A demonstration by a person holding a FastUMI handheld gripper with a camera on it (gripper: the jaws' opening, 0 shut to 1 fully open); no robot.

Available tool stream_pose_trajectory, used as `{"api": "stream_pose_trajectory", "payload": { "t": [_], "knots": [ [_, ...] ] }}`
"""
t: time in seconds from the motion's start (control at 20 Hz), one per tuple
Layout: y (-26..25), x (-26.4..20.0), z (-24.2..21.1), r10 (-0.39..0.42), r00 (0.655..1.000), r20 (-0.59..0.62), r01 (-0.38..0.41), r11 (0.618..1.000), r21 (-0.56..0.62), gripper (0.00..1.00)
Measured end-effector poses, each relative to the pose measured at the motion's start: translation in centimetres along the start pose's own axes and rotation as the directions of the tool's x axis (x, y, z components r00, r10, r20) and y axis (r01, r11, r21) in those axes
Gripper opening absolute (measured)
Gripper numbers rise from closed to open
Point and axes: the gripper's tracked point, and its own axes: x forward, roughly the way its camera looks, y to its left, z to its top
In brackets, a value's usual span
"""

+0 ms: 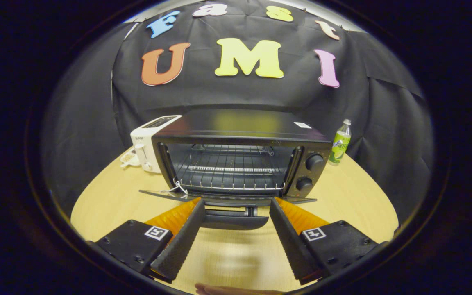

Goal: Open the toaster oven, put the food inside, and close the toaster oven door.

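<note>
Hand-held gripper [236,203] spread wide, ridged fingers flanking curved door handle [235,221].

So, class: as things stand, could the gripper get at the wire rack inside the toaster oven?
Probably yes. The toaster oven door lies folded down, so the wire rack is exposed straight ahead of the open gripper, whose fingers flank the door handle; nothing stands between.

Even indoor light from above, moderately bright; soft glare patch on the toaster oven [240,155] top, wooden table [355,192] evenly lit with a faint shadow between the spread fingers of the gripper [236,203]. Strong fisheye bending toward the rim, table edge curves. Centre sharp, fingers near the camera slightly soft, wall cloth dim
</note>
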Motion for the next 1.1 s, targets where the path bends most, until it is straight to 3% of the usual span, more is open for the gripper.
{"api": "stream_pose_trajectory", "payload": {
  "t": [0.2,0.7,0.9,1.1],
  "knots": [
    [0.0,-0.4,-2.8,-0.004,0.997,-0.079,0.004,1.0,-0.005,1.0],
    [-0.1,-0.3,-8.2,0.112,0.957,-0.267,-0.087,0.991,0.105,0.98],
    [1.1,-1.6,-7.0,0.233,0.933,-0.273,-0.185,0.964,0.192,0.98],
    [4.2,-5.4,-6.7,0.392,0.874,-0.288,-0.281,0.89,0.359,0.97]
  ]
}}
